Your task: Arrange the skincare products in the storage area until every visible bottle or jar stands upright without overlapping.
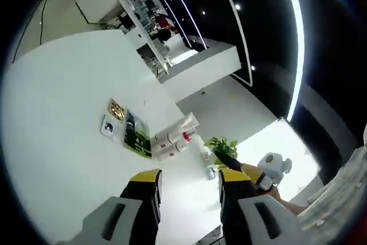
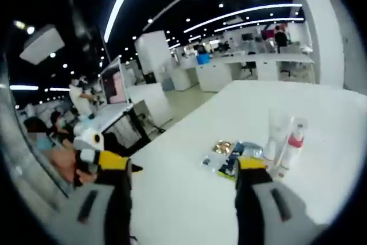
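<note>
Bottles [image 2: 284,142] stand mid-table [image 2: 189,199], bare white top all around.

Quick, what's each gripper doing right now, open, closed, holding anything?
Left gripper: open, holding nothing, above the white table.
Right gripper: open, holding nothing, short of the bottles.

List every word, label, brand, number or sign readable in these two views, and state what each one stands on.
None can be read.
White bottles: red marks on the labels, too small to read.
Green packet: print blurred.
Small white card: dark mark, unreadable.
Blue sign on a far desk: no letters resolve.
Left gripper and right gripper: no text visible.
</note>
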{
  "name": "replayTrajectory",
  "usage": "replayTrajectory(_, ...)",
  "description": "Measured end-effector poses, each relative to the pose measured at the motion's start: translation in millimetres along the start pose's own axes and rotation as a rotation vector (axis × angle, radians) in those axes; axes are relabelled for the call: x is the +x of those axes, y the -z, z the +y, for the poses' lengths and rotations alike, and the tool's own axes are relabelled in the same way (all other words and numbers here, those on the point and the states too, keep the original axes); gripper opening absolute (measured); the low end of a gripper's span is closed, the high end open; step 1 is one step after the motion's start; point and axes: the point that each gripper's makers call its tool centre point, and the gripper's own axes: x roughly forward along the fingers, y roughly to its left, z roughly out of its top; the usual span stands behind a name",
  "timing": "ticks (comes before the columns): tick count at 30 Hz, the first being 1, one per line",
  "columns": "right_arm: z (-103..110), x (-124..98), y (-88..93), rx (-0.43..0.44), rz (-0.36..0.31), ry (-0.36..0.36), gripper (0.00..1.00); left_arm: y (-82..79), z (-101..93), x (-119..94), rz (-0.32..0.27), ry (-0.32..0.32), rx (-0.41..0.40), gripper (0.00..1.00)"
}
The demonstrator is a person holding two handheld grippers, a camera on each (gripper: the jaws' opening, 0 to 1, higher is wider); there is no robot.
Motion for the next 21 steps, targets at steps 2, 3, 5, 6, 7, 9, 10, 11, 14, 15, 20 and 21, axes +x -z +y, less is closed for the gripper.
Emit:
replayTrajectory(2,-3.4,-8.7,-3.9,0.004,-0.041,0.010,0.78,4.2,-2.4,2.1,0.009,-0.009,0.036,0.42)
replayTrajectory(3,-5.5,-15.7,-6.5,0.021,-0.073,0.018,0.80,6.1,-2.9,2.7,0.014,-0.013,0.044,0.43)
replayTrajectory(5,-6.7,-26.4,-5.8,0.063,-0.113,0.008,0.82,10.8,-4.8,4.2,0.020,-0.021,0.062,0.45)
replayTrajectory(6,-8.3,-30.3,-5.2,0.079,-0.131,0.008,0.83,12.4,-4.8,5.1,0.016,-0.024,0.074,0.45)
replayTrajectory(7,-9.7,-33.6,-3.0,0.091,-0.141,0.005,0.85,13.3,-6.3,5.7,0.012,-0.026,0.084,0.46)
replayTrajectory(9,-10.7,-38.9,4.9,0.119,-0.150,-0.015,0.88,15.6,-12.0,7.8,0.006,-0.023,0.113,0.49)
replayTrajectory(10,-12.1,-41.0,10.1,0.118,-0.152,-0.017,0.90,16.9,-14.4,8.5,0.009,-0.021,0.145,0.50)
replayTrajectory(11,-12.7,-42.2,13.2,0.119,-0.153,-0.019,0.92,18.2,-17.0,8.9,0.012,-0.021,0.168,0.51)
replayTrajectory(14,-13.6,-46.6,19.6,0.142,-0.161,-0.024,0.99,23.7,-24.7,9.6,0.027,-0.032,0.249,0.57)
replayTrajectory(15,-13.6,-49.9,18.7,0.147,-0.171,-0.026,0.99,26.1,-25.5,10.0,0.037,-0.043,0.282,0.59)
replayTrajectory(20,-12.8,-69.7,8.0,0.199,-0.287,-0.019,0.99,35.5,-22.6,11.1,0.069,-0.097,0.351,0.65)
replayTrajectory(21,-11.7,-73.7,10.0,0.194,-0.287,-0.026,0.99,35.3,-23.7,11.6,0.058,-0.103,0.369,0.66)
